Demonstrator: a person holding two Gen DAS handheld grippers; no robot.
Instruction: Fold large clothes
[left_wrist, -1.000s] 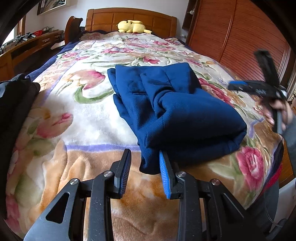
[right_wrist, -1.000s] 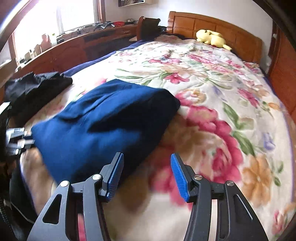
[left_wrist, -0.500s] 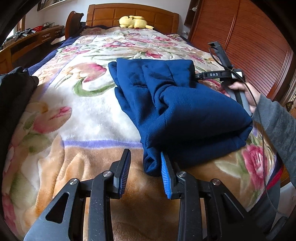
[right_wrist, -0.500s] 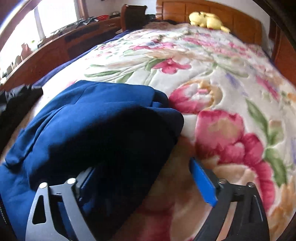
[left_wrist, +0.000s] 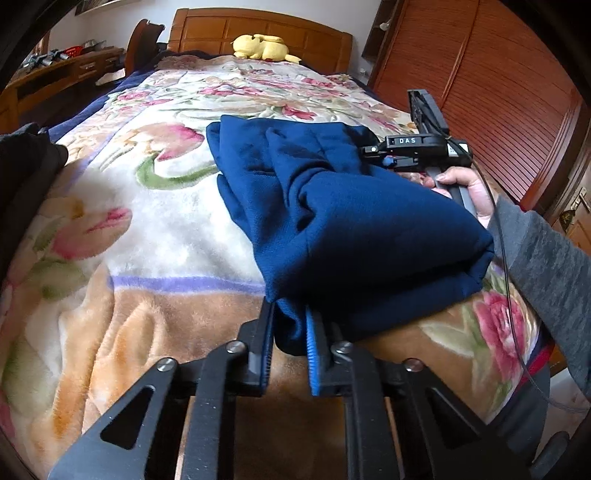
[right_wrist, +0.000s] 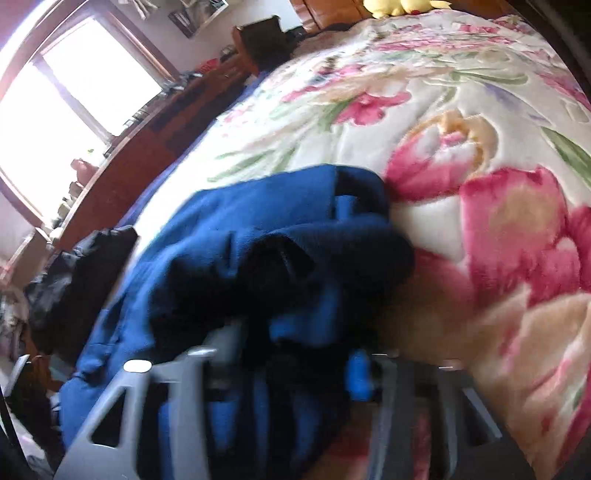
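A folded dark blue garment (left_wrist: 369, 229) lies on the floral blanket (left_wrist: 147, 206) of a bed. My left gripper (left_wrist: 289, 314) is at its near corner. Its jaws are closing, and the pads press on a hanging fold of the blue cloth. My right gripper (left_wrist: 373, 155), held by a hand (left_wrist: 472, 188) in a grey sleeve, is at the garment's far right edge. In the blurred right wrist view, bunched blue garment (right_wrist: 258, 229) fills the gap of the right gripper (right_wrist: 295, 343), whose jaws are closing on it.
A heap of black clothing (left_wrist: 26, 177) sits at the bed's left edge. A yellow plush toy (left_wrist: 262, 47) rests by the wooden headboard (left_wrist: 258, 26). Wooden wardrobe doors (left_wrist: 498, 92) stand to the right, and a desk (left_wrist: 55, 74) runs along the left.
The right gripper swung down to the garment's far right edge, spread wide, rolled and closed around the fold. The left jaws narrowed onto the near corner; the left hand stayed put.
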